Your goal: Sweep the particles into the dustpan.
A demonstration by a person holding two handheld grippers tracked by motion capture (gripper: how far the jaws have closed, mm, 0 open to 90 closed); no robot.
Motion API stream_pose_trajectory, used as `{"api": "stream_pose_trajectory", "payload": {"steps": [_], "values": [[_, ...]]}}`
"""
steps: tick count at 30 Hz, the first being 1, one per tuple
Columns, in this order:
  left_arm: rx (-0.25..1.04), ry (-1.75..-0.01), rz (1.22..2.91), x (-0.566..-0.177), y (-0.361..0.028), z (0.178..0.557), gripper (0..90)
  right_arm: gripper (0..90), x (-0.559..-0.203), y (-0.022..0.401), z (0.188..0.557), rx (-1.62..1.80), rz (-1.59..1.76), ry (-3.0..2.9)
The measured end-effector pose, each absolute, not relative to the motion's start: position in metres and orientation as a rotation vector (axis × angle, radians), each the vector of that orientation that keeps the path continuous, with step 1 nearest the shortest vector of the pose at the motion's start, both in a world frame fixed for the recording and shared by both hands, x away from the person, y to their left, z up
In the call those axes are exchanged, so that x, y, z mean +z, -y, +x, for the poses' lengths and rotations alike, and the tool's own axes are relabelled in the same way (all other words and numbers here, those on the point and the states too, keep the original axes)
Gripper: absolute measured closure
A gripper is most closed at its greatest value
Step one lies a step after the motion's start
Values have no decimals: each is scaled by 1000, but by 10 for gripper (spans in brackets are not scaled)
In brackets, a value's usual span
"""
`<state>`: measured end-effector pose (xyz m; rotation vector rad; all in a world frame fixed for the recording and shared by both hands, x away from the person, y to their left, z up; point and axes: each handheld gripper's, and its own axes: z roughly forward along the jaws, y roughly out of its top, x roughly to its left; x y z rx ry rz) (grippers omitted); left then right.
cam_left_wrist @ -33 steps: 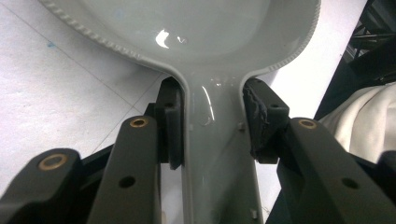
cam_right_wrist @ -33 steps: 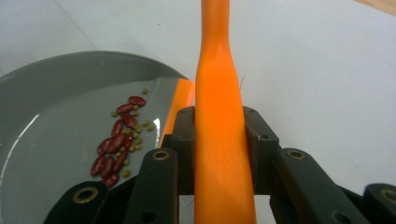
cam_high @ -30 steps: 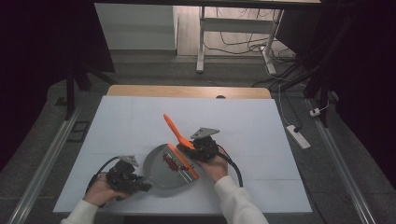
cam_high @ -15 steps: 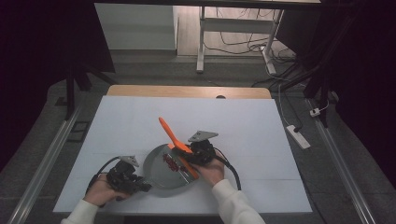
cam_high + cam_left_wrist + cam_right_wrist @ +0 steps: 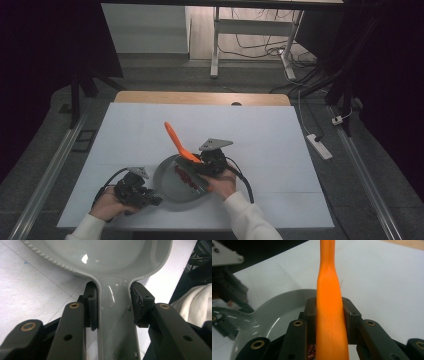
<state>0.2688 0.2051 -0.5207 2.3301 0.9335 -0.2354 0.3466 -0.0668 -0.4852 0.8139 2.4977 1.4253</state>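
Two grips are set at once. On the left, my left gripper (image 5: 150,198) is closed on the handle (image 5: 116,322) of the grey pan (image 5: 170,186), one pad on each flat edge of it, just behind where the handle flares into the bowl. The pan sits on the white bench (image 5: 125,130) near its front edge, between my two hands. It looks like glossy moulded plastic, so I judge it stiff and light, but slick: the pads bear on narrow smooth edges, and a twist could let it slide. Holding close to the bowl, as I do, keeps the leverage short; I would not shift further back along the handle.

In the pan lies a small heap of red bits (image 5: 183,178), too small to tell what they are. They look loose, so any tilt would send them to the rim.

On the right, my right gripper (image 5: 204,167) is clamped on the orange spatula (image 5: 329,315), pads on either side of its shaft where it broadens. Its handle end rises up and away over the bench, and its working end dips into the pan by the red bits. It seems stiff, light, smooth plastic; gripping at the wide part stops it rolling.
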Motion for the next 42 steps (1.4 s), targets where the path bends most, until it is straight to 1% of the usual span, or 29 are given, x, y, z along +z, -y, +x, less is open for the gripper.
{"api": "stream_pose_trajectory", "payload": {"steps": [8, 16, 25, 34, 42], "values": [[-235, -933, 2330, -521, -205, 269, 619, 699, -479, 94, 358, 1408, 889, -2435], [-235, -928, 2317, -521, -205, 268, 619, 698, -480, 105, 359, 1388, 905, -2429], [-215, -928, 2277, -520, -205, 267, 618, 699, -479, 118, 355, 1372, 883, -2426], [-181, -925, 2268, -521, -201, 265, 618, 699, -472, 145, 351, 1378, 895, -2389], [-157, -935, 2207, -519, -196, 261, 618, 699, -466, 169, 342, 1356, 868, -2378]]}}
